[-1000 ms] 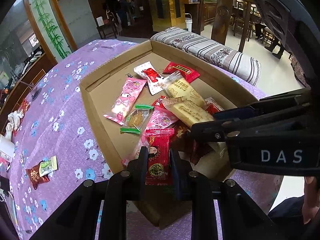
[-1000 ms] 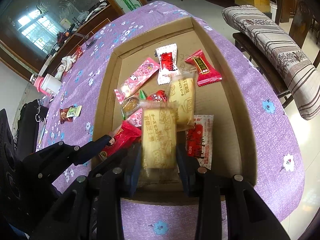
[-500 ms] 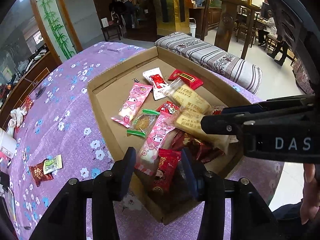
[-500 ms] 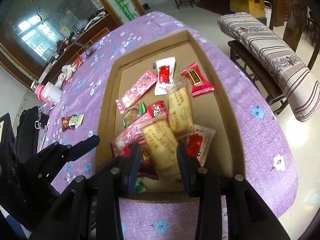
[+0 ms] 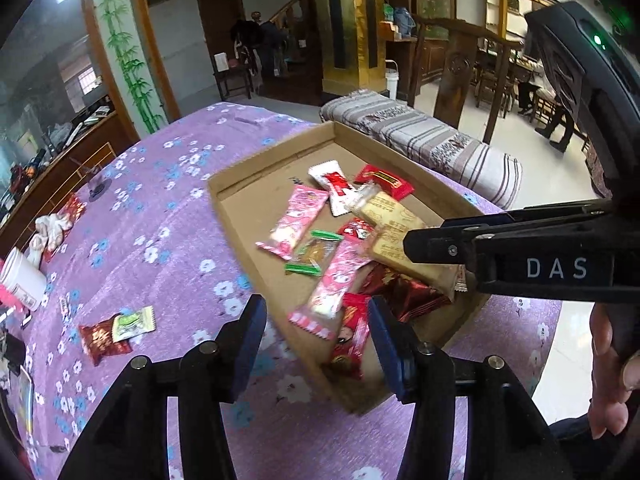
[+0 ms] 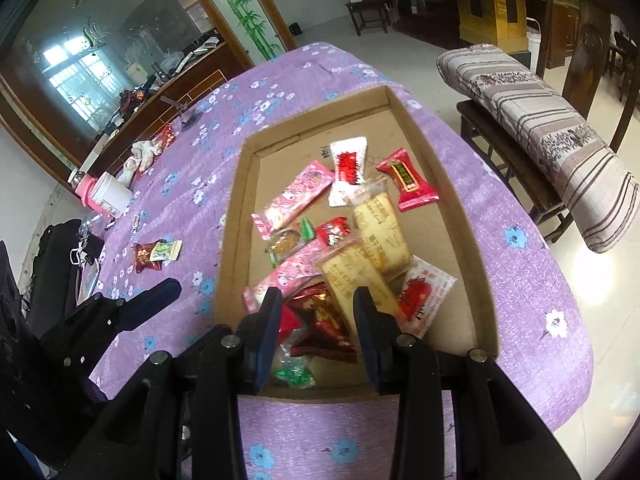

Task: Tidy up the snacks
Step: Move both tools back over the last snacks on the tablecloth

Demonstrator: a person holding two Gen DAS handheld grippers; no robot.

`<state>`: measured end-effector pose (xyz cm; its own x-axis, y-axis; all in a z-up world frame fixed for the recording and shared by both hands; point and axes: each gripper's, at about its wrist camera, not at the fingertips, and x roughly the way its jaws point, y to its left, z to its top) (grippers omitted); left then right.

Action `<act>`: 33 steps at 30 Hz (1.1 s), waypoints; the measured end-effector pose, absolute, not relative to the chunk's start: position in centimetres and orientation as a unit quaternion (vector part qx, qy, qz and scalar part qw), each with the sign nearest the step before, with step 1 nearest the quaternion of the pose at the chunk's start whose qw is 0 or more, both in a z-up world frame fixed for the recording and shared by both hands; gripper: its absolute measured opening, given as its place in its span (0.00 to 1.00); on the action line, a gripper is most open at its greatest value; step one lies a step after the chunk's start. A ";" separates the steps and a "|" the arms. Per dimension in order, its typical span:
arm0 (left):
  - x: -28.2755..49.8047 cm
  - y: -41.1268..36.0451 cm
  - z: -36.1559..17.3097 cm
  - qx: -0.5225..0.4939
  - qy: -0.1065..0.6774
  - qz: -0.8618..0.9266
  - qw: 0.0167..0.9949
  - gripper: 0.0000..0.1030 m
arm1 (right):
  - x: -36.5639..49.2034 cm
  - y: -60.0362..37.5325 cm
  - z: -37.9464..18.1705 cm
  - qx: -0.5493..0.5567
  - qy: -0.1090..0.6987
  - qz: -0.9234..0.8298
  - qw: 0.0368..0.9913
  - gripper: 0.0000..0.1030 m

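Observation:
A shallow cardboard box (image 5: 240, 236) (image 6: 236, 216) on the purple flowered tablecloth holds several wrapped snacks: pink packets (image 5: 298, 216), cream biscuit packs (image 6: 380, 236), red packets (image 6: 408, 180). My left gripper (image 5: 316, 324) is open and empty above the box's near corner. My right gripper (image 6: 316, 320) is open and empty above the box's near end; it shows from the side in the left wrist view (image 5: 424, 246). Two loose snacks, one dark red (image 5: 102, 340) and one green (image 5: 134, 322), lie on the cloth left of the box (image 6: 158, 254).
A white jar with a pink lid (image 6: 106, 200) and crumpled white cloth (image 6: 140, 156) lie at the table's far left. A bench with a striped cushion (image 6: 552, 140) stands right of the table. A black bag (image 6: 60, 256) sits at the left edge.
Both grippers opened and drew back. The left let go a red packet and the right a cream biscuit pack; both now lie in the box.

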<state>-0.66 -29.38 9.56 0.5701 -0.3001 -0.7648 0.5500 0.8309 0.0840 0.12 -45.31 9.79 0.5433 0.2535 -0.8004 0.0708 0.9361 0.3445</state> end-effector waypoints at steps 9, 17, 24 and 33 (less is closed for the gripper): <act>-0.5 -23.7 9.9 0.114 0.398 -0.207 0.886 0.54 | 0.2 -40.8 10.0 0.138 0.485 0.082 0.860 0.34; 1.8 -16.6 9.6 0.066 0.418 -0.166 0.891 0.54 | -0.3 -36.0 10.6 0.098 0.488 0.122 0.859 0.35; 8.5 -9.1 9.0 0.010 0.453 -0.126 0.883 0.56 | -1.1 -34.0 11.0 0.081 0.484 0.127 0.862 0.38; 17.5 -6.6 4.5 -0.053 0.514 -0.171 0.839 0.57 | -3.4 -35.1 9.5 0.097 0.504 0.075 0.855 0.38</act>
